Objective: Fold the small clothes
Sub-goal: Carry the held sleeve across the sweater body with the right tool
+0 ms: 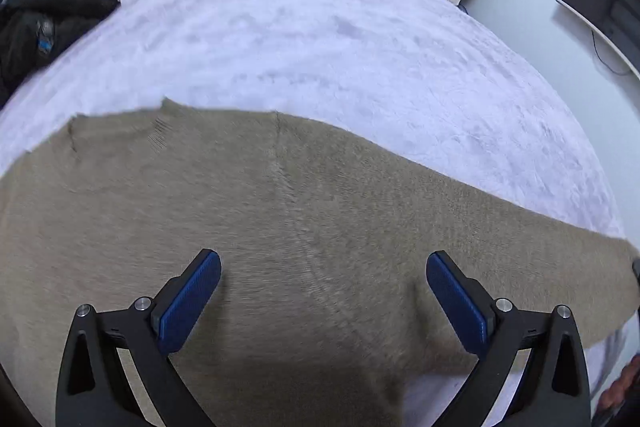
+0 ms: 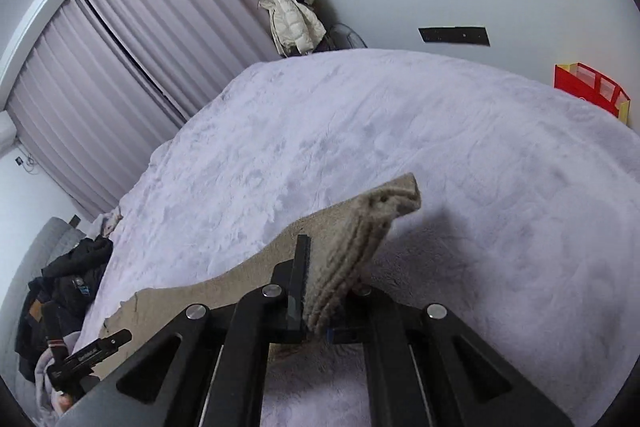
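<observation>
No text, label, brand or number can be read here: the small pale lettering on the left gripper [image 2: 90,351] seen at the lower left of the right wrist view, and the blue patch on the dark jacket [image 1: 43,45], are too blurred.

Right claw [image 2: 320,287] pinches beige sweater [image 2: 360,231] cuff.

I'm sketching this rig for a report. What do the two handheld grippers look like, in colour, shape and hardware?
The left gripper has matte black angular arms with triangular cut-outs, round silver pivot bolts, and two flat fingers faced with ribbed blue pads. The right gripper has the same black linkage, cut-outs and silver bolts; its pads show only edge-on. No cables or sleeves show.
</observation>
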